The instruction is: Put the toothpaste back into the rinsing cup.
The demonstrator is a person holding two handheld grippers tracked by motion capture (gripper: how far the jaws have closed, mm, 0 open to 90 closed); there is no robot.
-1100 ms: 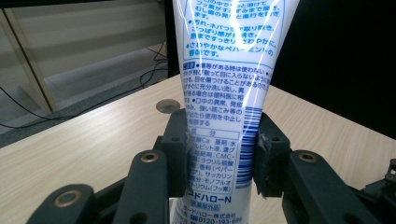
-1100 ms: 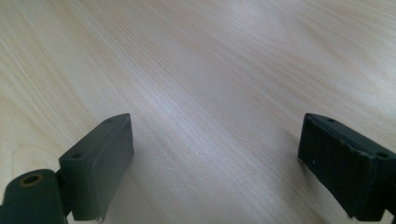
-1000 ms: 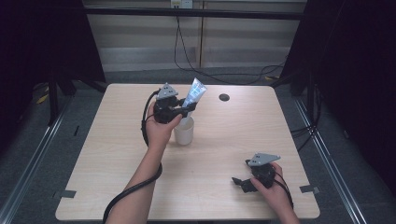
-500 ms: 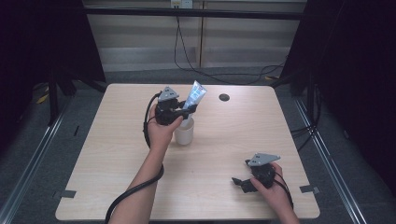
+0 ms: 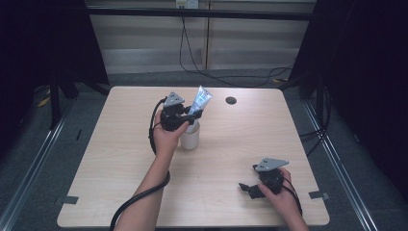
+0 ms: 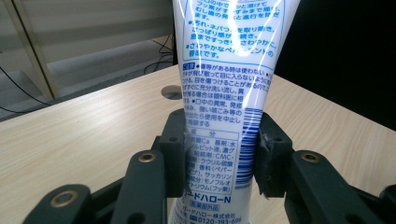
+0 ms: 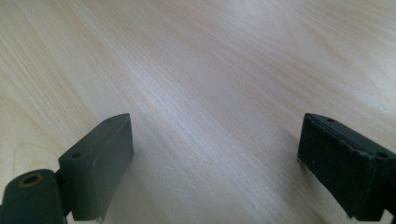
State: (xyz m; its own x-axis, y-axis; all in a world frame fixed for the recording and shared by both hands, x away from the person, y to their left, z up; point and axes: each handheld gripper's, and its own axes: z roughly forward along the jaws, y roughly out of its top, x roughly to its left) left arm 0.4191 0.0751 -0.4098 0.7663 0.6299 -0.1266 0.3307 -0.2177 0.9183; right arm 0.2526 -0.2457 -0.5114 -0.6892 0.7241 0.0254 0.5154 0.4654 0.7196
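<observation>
In the high view, the pale wooden table (image 5: 115, 159) takes up the middle of the frame. A white cylindrical cup (image 5: 190, 138) stands on it just left of centre. Directly above the cup, the left hand-held gripper (image 5: 188, 116) clamps a white-and-blue printed plastic tube (image 5: 200, 100), which tilts toward the upper right. A small round dark hole in the tabletop (image 5: 231, 100) lies to the right of the tube, near the table's far edge. The right hand-held gripper (image 5: 246, 187) sits low at the lower right of the frame, near the table's near edge, well apart from the cup.
</observation>
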